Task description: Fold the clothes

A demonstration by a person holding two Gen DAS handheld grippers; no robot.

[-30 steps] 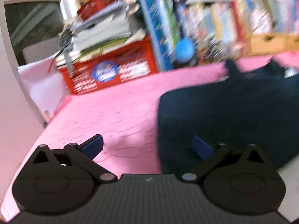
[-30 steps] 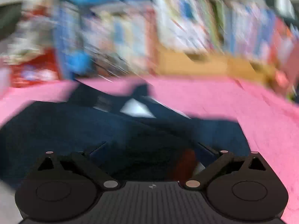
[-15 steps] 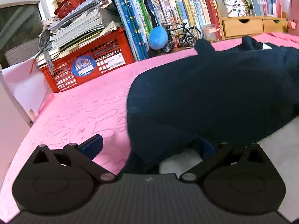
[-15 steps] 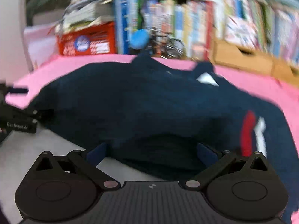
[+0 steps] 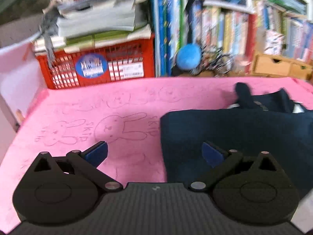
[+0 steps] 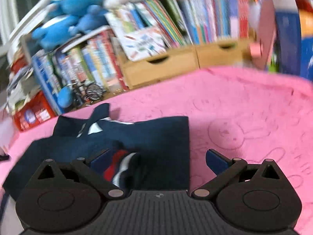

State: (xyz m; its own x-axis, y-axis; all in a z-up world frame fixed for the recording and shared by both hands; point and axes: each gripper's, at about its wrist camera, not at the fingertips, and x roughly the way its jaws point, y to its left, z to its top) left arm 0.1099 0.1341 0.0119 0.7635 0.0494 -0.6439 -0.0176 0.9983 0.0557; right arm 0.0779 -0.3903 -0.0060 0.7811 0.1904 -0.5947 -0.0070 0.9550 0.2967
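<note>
A dark navy garment (image 5: 238, 137) lies folded on a pink blanket (image 5: 117, 113) with rabbit drawings. In the right wrist view the garment (image 6: 152, 137) shows a red and white stripe (image 6: 117, 166) near my left finger. My left gripper (image 5: 154, 153) is open and empty above the garment's left edge. My right gripper (image 6: 158, 160) is open and empty above the garment's right edge.
A red crate (image 5: 97, 66) stacked with papers stands at the back left. Bookshelves (image 5: 234, 29), a blue ball (image 5: 188, 56) and wooden drawers (image 6: 166, 66) line the far edge of the blanket. Blue plush toys (image 6: 64, 15) sit on a shelf.
Both grippers have pulled back and up from the garment. The garment, bunched half a second ago, now lies flat with straight edges. Both views have swung.
</note>
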